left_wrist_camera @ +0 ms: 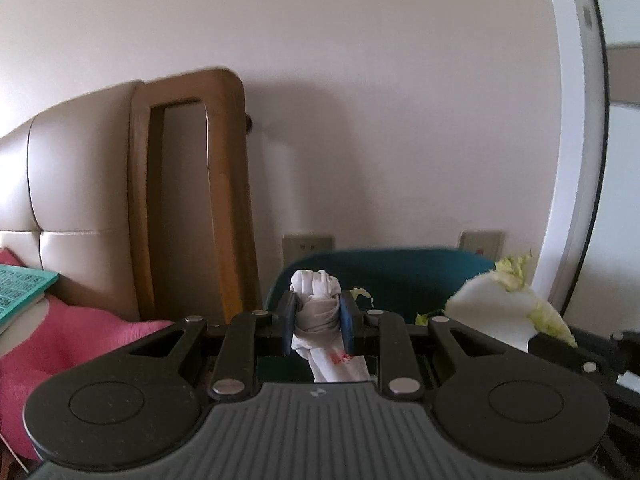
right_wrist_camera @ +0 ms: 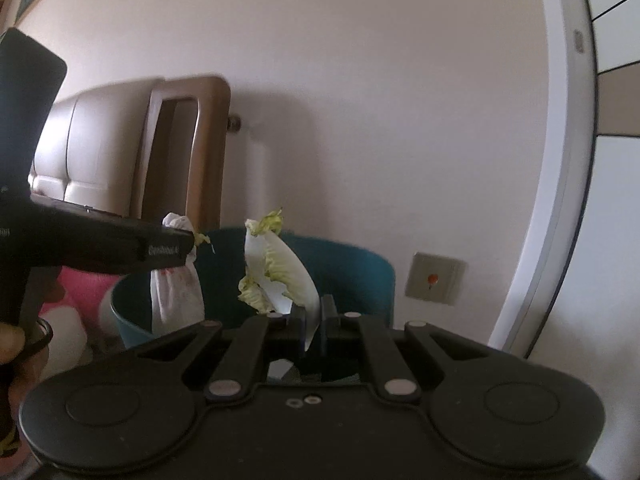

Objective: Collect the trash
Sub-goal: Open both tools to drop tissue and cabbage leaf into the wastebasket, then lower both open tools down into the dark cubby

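Observation:
My left gripper is shut on the knot of a tied white plastic trash bag with red print. The bag hangs over the rim of a teal trash bin. In the right wrist view the bag hangs at the bin's left side under the left gripper's black body. My right gripper is shut on the white stem of a cabbage leaf, held above the bin's opening. The leaf also shows in the left wrist view at the right.
A beige padded headboard with a brown wooden frame stands left of the bin. A pink pillow and a teal book lie at far left. Wall plates sit low on the wall. A white door frame is at right.

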### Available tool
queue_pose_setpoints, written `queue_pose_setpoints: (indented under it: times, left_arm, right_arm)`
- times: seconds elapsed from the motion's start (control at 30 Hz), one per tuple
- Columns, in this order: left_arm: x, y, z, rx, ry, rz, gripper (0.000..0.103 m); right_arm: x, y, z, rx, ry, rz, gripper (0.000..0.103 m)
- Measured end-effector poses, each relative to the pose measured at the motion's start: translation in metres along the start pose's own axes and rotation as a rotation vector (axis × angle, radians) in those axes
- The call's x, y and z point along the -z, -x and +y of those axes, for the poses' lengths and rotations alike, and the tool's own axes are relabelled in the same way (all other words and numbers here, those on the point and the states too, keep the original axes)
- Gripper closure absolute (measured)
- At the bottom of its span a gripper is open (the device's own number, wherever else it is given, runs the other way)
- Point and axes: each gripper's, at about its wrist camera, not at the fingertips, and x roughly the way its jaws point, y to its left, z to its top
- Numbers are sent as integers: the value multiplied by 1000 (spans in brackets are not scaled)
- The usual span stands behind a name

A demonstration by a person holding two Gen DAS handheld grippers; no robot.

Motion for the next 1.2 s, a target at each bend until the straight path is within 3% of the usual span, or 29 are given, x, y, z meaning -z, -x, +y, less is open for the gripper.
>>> queue_pose_setpoints:
  times: [0.23,0.43,0.63,0.73,0.8,0.87,0.93,1.0,1.1,1.2]
  left_arm:
    - [17,-21,-10,-2,-64,106,81]
    - [23,-30,-6,-10,-59,178,80]
    - [29,-29,-14,-9,-92,181,74]
    - [31,-26,-16,2,-86,173,65]
    - [30,-22,-19,1,-95,157,43]
    - [30,-16,-21,-11,-107,130,29]
    - [29,-10,-22,-8,-110,113,29]
    - [28,-5,-20,8,-92,109,29]
    - [27,8,-17,35,-64,91,20]
    - [27,27,-13,75,-45,63,18]
  right_arm:
    - [3,-10,1,8,30,41,97]
    - [2,-15,2,4,21,52,93]
    - [3,-14,2,15,42,44,82]
    - [3,-11,0,15,41,28,76]
    - [3,-6,-2,12,38,22,74]
    - [3,-1,-4,7,39,15,72]
    - [3,5,-6,0,35,13,70]
    - [5,13,-7,-6,41,2,60]
    - [8,27,-10,-30,41,-18,57]
    - [13,43,-15,-59,27,-40,54]
